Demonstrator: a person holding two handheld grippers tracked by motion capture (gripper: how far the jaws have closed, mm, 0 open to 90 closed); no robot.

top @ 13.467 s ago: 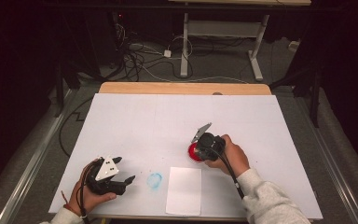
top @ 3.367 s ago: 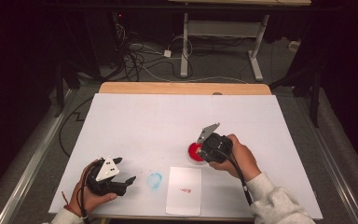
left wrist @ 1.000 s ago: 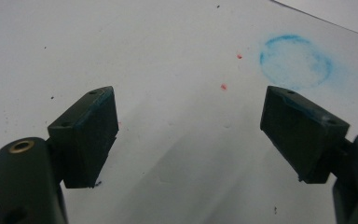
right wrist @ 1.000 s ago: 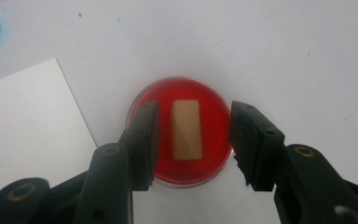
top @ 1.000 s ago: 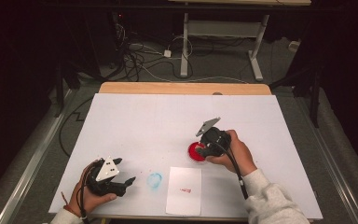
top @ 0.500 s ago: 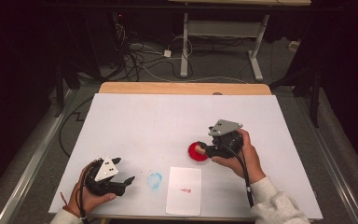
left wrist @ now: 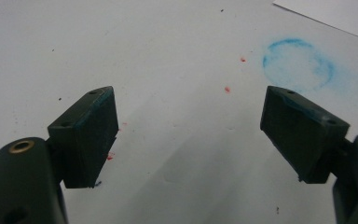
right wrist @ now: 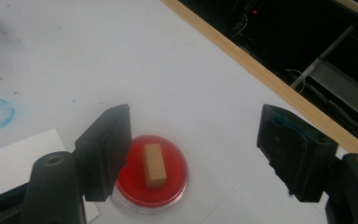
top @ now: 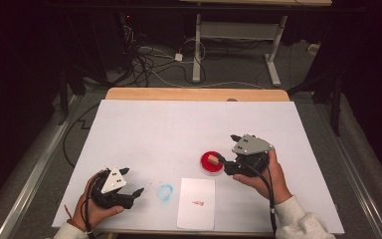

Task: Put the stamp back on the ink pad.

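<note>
Stamp block resting on red ink pad

Left gripper (top: 129, 191) lies low on the white counter (top: 179, 129), jaws wide apart and empty. Beside it come a faint blue ring stain (top: 165, 192) and a sheet of paper (top: 196, 203) with a small red mark, too small to read. Further right, a wooden block (right wrist: 153, 165) stands on a round red ink pad (right wrist: 175, 179). Right gripper (top: 225, 165) hovers beside it, jaws spread, holding nothing. The block looks light and stiff; grip its long flat sides. Its inked underside is hidden.
</note>
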